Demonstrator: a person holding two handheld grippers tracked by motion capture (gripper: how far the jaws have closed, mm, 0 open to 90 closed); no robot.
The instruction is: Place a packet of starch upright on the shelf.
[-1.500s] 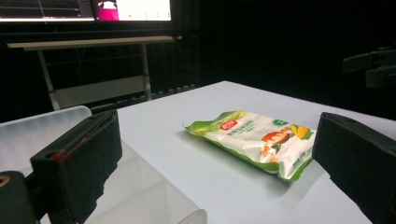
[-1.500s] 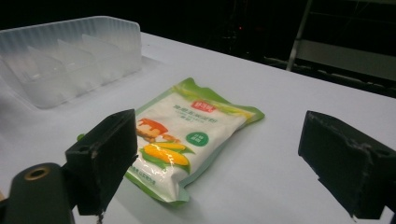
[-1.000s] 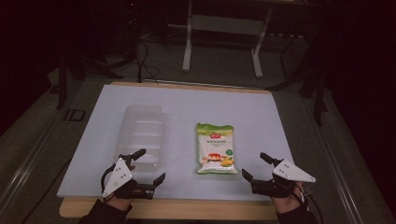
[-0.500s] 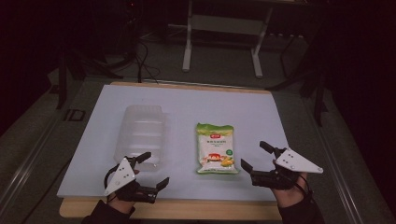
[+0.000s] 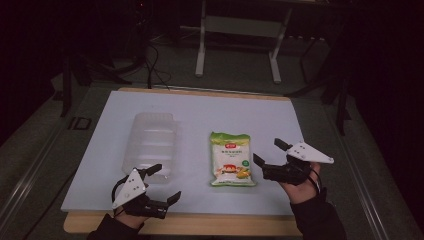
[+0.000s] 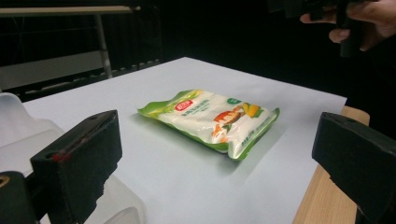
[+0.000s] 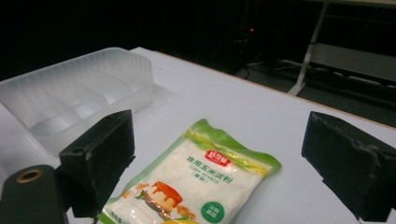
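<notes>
A green and white food packet [image 5: 230, 159] lies flat on the white table top [image 5: 220, 112], right of centre. A clear plastic tray [image 5: 150, 145] sits to its left. My left gripper [image 5: 165, 182] is open at the front edge, just in front of the tray. From its own view the left gripper [image 6: 217, 140] has its jaws wide apart, with the packet [image 6: 210, 116] ahead and the tray [image 6: 18, 121] at the left. My right gripper [image 5: 269, 152] is open just right of the packet, apart from it. Its own view shows the right gripper [image 7: 222, 140] facing the packet [image 7: 201, 182] and the tray [image 7: 70, 98].
The table's wooden front edge [image 5: 200, 225] runs below both hands. A metal stand [image 5: 240, 30] rises on the dark floor beyond the table. The person's right hand [image 6: 359, 18] shows at the top right of the left gripper view.
My right gripper has moved forward and slightly left, closer to the packet's right edge. The left gripper has hardly shifted. Both stay open.
</notes>
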